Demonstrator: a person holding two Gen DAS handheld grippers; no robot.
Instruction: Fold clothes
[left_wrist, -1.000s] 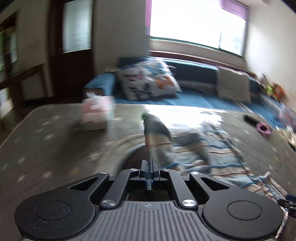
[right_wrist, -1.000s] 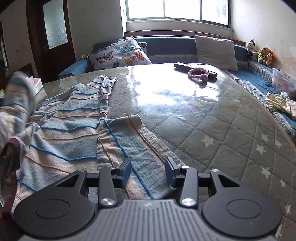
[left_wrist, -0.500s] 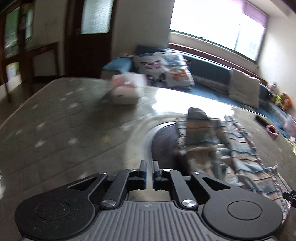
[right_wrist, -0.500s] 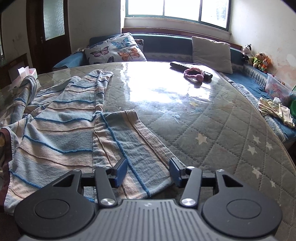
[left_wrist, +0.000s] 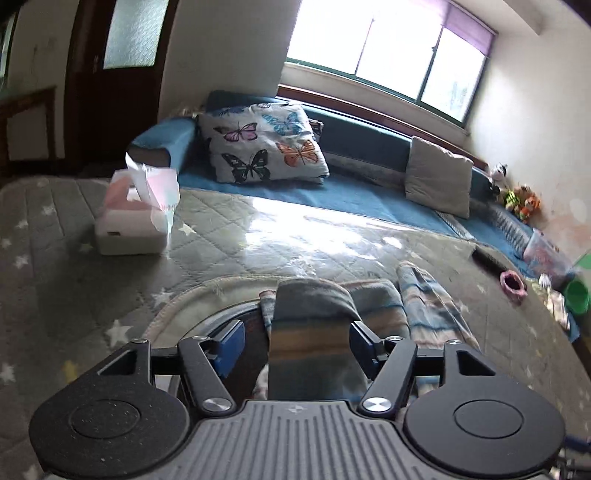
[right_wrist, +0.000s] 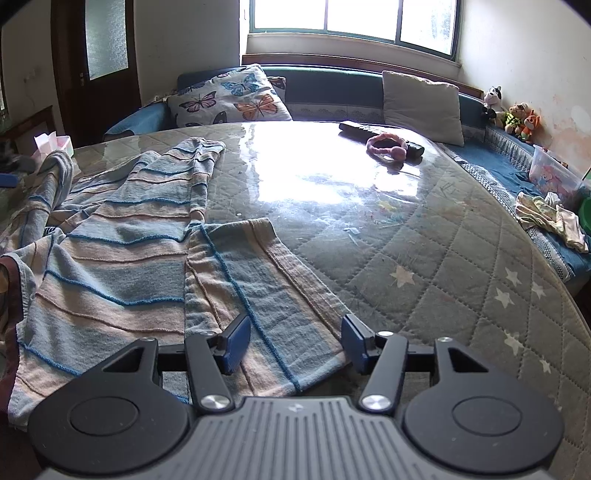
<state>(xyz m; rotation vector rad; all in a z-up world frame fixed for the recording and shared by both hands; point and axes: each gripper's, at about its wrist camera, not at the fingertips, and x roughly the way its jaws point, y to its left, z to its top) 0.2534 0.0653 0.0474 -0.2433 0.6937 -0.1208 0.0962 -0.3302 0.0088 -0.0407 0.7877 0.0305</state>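
Beyond the striped garment (right_wrist: 122, 236), a pink hair tie (right_wrist: 386, 146) touches a remote (right_wrist: 364, 129).

Blue-and-beige striped garment (right_wrist: 122, 236) on grey, star-patterned quilted table cover (right_wrist: 424, 266)

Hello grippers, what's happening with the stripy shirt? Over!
Left gripper opening, a fold of the stripy shirt between its fingers, not pinched. Right gripper opening over the shirt's near edge. Nothing in the way.
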